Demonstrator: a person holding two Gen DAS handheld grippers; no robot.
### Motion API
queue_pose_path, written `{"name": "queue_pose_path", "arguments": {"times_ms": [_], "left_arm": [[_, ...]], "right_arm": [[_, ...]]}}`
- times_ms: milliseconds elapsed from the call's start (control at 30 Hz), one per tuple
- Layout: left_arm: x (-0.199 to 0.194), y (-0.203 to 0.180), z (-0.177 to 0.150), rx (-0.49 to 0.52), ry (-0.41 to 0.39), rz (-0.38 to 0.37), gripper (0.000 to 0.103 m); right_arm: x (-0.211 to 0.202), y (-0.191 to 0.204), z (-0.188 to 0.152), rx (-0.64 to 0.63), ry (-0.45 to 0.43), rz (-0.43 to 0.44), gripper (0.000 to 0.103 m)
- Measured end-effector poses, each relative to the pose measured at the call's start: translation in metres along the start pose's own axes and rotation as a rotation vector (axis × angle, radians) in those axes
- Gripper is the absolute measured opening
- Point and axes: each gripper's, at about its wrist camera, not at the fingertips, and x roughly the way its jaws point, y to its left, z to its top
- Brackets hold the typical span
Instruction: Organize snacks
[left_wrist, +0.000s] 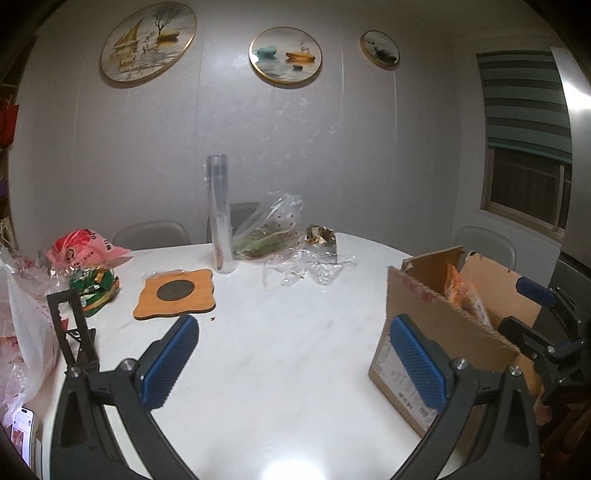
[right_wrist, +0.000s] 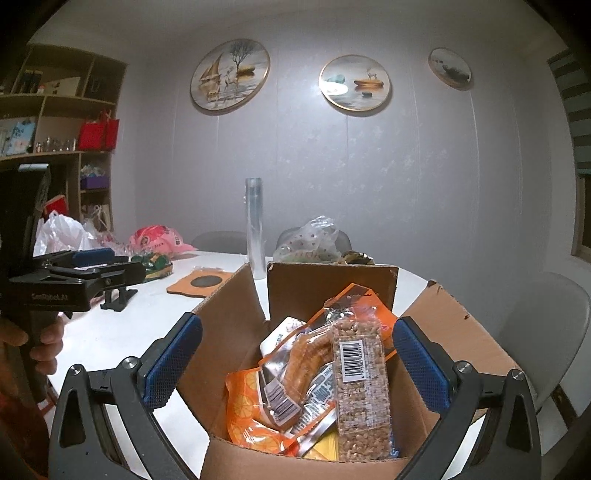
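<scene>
An open cardboard box (right_wrist: 332, 284) holds several snack packs: a clear grain bar with a barcode (right_wrist: 360, 387), an orange-printed pack (right_wrist: 243, 413) and a sausage-like pack (right_wrist: 306, 354). My right gripper (right_wrist: 297, 365) is open and empty, just above the box. The box also shows at the right of the left wrist view (left_wrist: 424, 295), with an orange pack (left_wrist: 461, 291) sticking up in it. My left gripper (left_wrist: 293, 362) is open and empty over the white table (left_wrist: 295, 314), left of the box. A green snack pack (left_wrist: 96, 288) lies at the table's left.
A wooden coaster (left_wrist: 175, 293), a tall clear tube (left_wrist: 220, 214), crumpled clear plastic (left_wrist: 306, 266), a pink bag (left_wrist: 85, 247) and a small black stand (left_wrist: 70, 325) sit on the table. White plastic bags (left_wrist: 26, 321) and a phone (left_wrist: 24, 434) lie at the left edge. Chairs stand behind.
</scene>
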Motion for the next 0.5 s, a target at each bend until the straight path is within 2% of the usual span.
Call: {"name": "queue_pose_path", "arguments": {"times_ms": [500], "left_arm": [[0.0028,0.0062,0.0025,-0.001,-0.004,0.028,0.102]], "right_arm": [[0.0048,0.0033,0.0017,-0.009,-0.007,0.005,0.103]]}}
